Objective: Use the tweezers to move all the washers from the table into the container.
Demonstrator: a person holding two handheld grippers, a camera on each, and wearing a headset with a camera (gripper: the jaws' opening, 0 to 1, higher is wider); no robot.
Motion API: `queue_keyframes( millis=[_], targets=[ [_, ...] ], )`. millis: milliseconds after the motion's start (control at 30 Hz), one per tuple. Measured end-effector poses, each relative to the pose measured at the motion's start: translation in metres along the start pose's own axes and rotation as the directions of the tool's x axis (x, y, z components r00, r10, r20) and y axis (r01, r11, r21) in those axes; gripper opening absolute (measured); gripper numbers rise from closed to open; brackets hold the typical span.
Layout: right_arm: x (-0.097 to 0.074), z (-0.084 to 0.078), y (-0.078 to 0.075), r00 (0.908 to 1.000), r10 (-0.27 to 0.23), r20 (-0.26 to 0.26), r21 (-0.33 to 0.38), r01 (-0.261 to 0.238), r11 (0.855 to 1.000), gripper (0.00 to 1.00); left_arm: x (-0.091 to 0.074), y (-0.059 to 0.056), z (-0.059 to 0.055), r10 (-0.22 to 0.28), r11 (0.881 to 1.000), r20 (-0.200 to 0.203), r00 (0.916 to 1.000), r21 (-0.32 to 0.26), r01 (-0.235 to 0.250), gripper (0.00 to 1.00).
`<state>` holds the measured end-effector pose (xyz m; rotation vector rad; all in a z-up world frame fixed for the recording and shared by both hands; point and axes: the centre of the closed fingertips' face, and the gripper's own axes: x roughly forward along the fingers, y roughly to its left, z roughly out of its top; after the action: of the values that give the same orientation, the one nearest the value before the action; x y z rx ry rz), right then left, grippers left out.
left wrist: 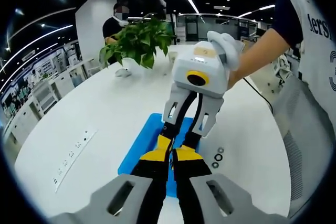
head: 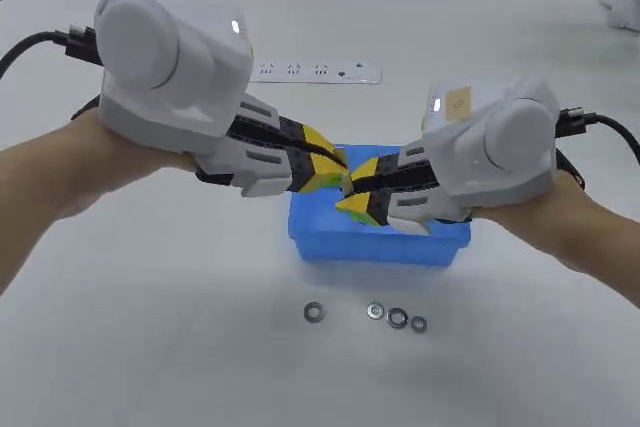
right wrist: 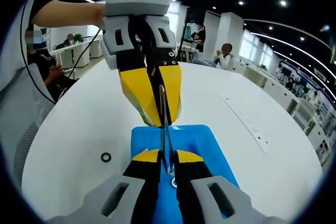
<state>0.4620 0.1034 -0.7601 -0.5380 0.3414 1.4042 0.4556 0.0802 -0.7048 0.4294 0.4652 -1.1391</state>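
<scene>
Above the blue container, the two sets of jaws meet tip to tip, with the thin metal tweezers running between them. The right gripper is clenched on one end and the left gripper is pinched around the other. The container sits on the white desk directly beneath them. Four washers lie in a loose row on the desk just in front of the container, on the person's side. A white power strip lies beyond it, and a leafy plant stands farther off.

Shiny metal washers, matt plastic container
</scene>
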Motion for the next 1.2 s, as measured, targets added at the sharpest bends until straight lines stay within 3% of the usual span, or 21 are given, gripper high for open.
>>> queue_keyframes(
  millis=[233,433,1000,1200],
  targets=[
    [0.006,-0.010,0.002,0.9997,0.021,-0.013,0.024,-0.021,1.000,0.11,0.006,-0.001,-0.009,-0.016,1.000,-0.008,0.9998,-0.015,0.016,0.07],
    [0.007,-0.011,0.003,0.9996,0.023,-0.016,0.027,-0.023,0.999,0.11,0.008,-0.003,-0.009,-0.023,0.999,-0.005,0.9997,-0.024,0.023,0.07],
    [-0.002,-0.005,0.005,0.9995,0.026,-0.015,-0.004,-0.026,1.000,0.11,0.000,-0.007,-0.001,-0.022,1.000,0.003,0.9998,-0.007,0.022,0.06],
    [-0.009,0.003,0.004,0.9998,0.019,-0.005,-0.010,-0.019,1.000,0.10,-0.006,-0.010,0.008,-0.015,1.000,0.014,0.9998,0.003,0.015,0.06]
  ],
)
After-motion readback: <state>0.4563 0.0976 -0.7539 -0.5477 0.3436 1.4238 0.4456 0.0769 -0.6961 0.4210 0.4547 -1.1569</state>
